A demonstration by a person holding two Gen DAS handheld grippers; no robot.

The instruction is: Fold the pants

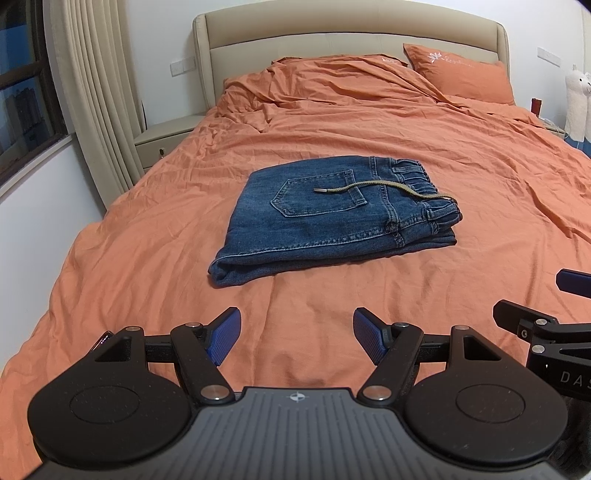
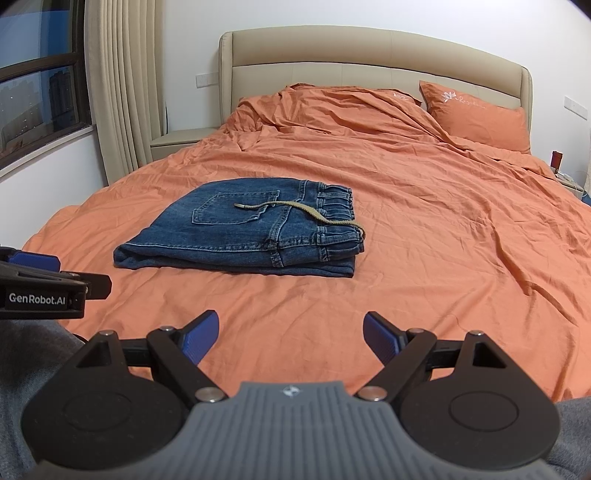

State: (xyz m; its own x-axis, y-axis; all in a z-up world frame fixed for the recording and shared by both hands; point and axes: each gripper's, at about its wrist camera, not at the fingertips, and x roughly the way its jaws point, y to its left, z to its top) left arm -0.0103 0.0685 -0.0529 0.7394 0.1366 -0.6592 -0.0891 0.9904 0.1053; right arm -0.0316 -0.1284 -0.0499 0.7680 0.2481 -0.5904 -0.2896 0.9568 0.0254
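Observation:
Blue denim pants lie folded into a compact stack on the orange bed, back pocket up, elastic waistband to the right. An olive drawstring trails across the top. The pants also show in the right wrist view. My left gripper is open and empty, held back from the pants near the bed's foot. My right gripper is open and empty, also short of the pants. Each gripper shows at the edge of the other's view, the right one and the left one.
The orange duvet covers the bed. An orange pillow leans on the beige headboard. A beige nightstand, curtain and window stand left. A white plush toy stands at the right.

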